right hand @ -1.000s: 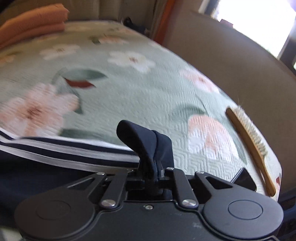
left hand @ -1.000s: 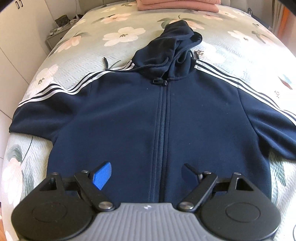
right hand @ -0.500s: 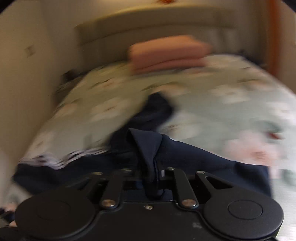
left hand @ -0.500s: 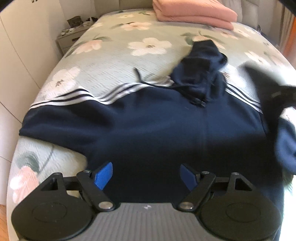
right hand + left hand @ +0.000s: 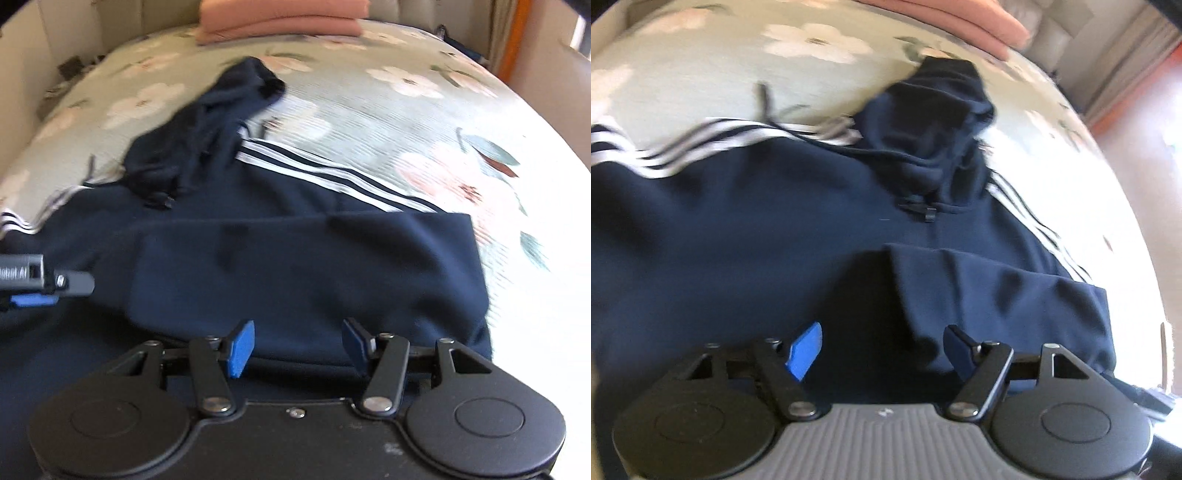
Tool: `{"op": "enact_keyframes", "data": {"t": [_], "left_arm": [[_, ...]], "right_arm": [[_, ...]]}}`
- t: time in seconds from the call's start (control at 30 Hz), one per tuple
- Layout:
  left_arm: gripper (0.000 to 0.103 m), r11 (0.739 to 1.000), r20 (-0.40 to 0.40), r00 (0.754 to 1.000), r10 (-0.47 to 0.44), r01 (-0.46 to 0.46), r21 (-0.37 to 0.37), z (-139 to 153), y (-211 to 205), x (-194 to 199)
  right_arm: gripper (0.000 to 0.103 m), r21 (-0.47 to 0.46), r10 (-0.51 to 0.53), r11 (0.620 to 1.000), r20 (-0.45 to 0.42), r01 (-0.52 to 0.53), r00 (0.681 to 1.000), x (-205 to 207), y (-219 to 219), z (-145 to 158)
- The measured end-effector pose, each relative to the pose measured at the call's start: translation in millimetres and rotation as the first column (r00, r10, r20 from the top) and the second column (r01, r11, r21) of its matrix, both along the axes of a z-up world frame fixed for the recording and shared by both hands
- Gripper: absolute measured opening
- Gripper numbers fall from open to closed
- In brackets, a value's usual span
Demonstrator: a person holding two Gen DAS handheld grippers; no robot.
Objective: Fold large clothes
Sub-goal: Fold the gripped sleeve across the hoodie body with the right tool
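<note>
**Hoodie half-folded, one sleeve in, one to go**

Hoodie [image 5: 775,229], navy with white shoulder stripes, lies zip-up on the floral bedspread [image 5: 701,74] in the left wrist view, its hood [image 5: 934,122] bunched at the far end. The right sleeve [image 5: 997,288] is laid across the chest, its cuff edge near the zip line. The left gripper [image 5: 882,347] hangs over the near hem with its jaws spread and nothing between them. The left sleeve [image 5: 646,162] runs out flat to the left, unfolded.

From the right wrist view, the folded sleeve [image 5: 295,266] forms a broad band across the body, slightly rumpled at its right end, where it reaches the garment's right edge. The right gripper [image 5: 295,345] sits just near of that band, jaws wide apart, holding nothing. The left gripper's tip [image 5: 48,284] shows at the left edge. A folded pink blanket [image 5: 280,22] rests at the far end of the bed.

The likely next step is the matching left sleeve. Done well, it means pinching the cuff, carrying it straight across so it lands square over the first sleeve, and letting go only once the cloth lies flat.
</note>
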State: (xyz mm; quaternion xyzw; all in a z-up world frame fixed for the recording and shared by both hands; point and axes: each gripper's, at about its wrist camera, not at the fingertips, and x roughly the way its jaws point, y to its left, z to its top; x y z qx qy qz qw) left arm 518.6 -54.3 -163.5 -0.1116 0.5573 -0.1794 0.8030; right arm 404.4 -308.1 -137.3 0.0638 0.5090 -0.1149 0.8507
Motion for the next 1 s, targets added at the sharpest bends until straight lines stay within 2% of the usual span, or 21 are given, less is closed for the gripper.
{"op": "enact_keyframes", "data": {"t": [0.1, 0.17, 0.2, 0.23, 0.27, 0.3, 0.37, 0.47, 0.57, 0.63, 0.7, 0.73, 0.77, 0.8, 0.83, 0.9, 0.93, 0.97, 1.0], "left_arm": [[0.068, 0.998, -0.044, 0.997, -0.062, 0.061, -0.022, -17, -20, 8], [0.06, 0.996, -0.039, 0.996, -0.084, 0.083, -0.033, -22, -28, 9], [0.052, 0.996, -0.016, 0.996, -0.089, 0.089, -0.018, -22, -33, 8], [0.021, 0.995, -0.001, 0.995, -0.104, 0.104, -0.007, -22, -35, 8], [0.009, 0.994, 0.007, 0.994, -0.113, 0.113, 0.009, -23, -38, 9], [0.007, 0.994, 0.017, 0.994, -0.112, 0.111, 0.006, -21, -39, 10], [0.006, 0.994, 0.062, 0.993, -0.102, 0.104, -0.034, -8, -30, 7], [0.006, 0.996, 0.161, 0.984, -0.071, 0.08, -0.046, 29, -11, 5], [0.006, 1.0, 0.26, 0.965, -0.027, 0.03, -0.006, 61, 25, 1], [0.007, 0.998, 0.277, 0.961, -0.009, -0.01, 0.069, 64, 50, 2], [0.017, 0.98, 0.254, 0.967, -0.005, -0.045, 0.193, 49, 69, 3], [0.029, 0.956, 0.235, 0.972, 0.003, -0.071, 0.283, 34, 76, 4], [0.034, 0.928, 0.213, 0.977, 0.017, -0.094, 0.359, 21, 82, 4], [0.034, 0.904, 0.195, 0.98, 0.025, -0.106, 0.413, 12, 88, 4], [0.034, 0.896, 0.194, 0.98, 0.037, -0.119, 0.429, 8, 94, 1], [0.036, 0.915, 0.221, 0.972, 0.083, -0.162, 0.369, 16, 105, -8], [0.037, 0.933, 0.247, 0.964, 0.097, -0.174, 0.314, 23, 106, -13], [0.038, 0.947, 0.273, 0.957, 0.102, -0.177, 0.267, 29, 105, -16], [0.039, 0.96, 0.294, 0.951, 0.097, -0.167, 0.224, 33, 102, -20]], "right_arm": [[0.066, 0.009, -0.023, 1.0, -0.015, 0.024, 1.0, 4, 2, -8], [0.066, 0.012, -0.032, 0.999, -0.019, 0.032, 0.999, 4, 2, -12], [0.066, 0.01, -0.035, 0.999, -0.021, 0.035, 0.999, 2, 3, -13], [0.066, 0.007, -0.037, 0.999, -0.022, 0.037, 0.999, 4, 4, -14], [0.066, 0.005, -0.041, 0.999, -0.022, 0.041, 0.999, 6, 5, -15], [0.066, 0.004, -0.048, 0.999, -0.022, 0.048, 0.999, 7, 4, -14], [0.066, 0.007, -0.056, 0.998, -0.013, 0.056, 0.998, 8, 4, -10], [0.066, 0.012, -0.066, 0.998, 0.004, 0.066, 0.998, 11, 2, 0], [0.066, 0.036, -0.062, 0.997, 0.028, 0.061, 0.998, 15, 6, 9], [0.068, 0.061, -0.056, 0.997, 0.035, 0.054, 0.998, 20, 11, 9], [0.069, 0.069, -0.044, 0.997, 0.027, 0.042, 0.999, 27, 17, 3], [0.069, 0.066, -0.041, 0.997, 0.019, 0.04, 0.999, 30, 20, 0], [0.069, 0.065, -0.037, 0.997, 0.012, 0.037, 0.999, 33, 22, -4], [0.069, 0.06, -0.036, 0.998, 0.008, 0.036, 0.999, 35, 24, -7], [0.068, 0.045, -0.039, 0.998, 0.006, 0.039, 0.999, 37, 25, -9], [0.063, 0.003, -0.039, 0.999, 0.006, 0.039, 0.999, 38, 27, -12], [0.055, -0.013, -0.039, 0.999, 0.005, 0.039, 0.999, 38, 27, -14], [0.038, -0.021, -0.04, 0.999, 0.005, 0.04, 0.999, 39, 28, -15], [0.032, -0.021, -0.036, 0.999, 0.002, 0.036, 0.999, 40, 29, -17]]}}
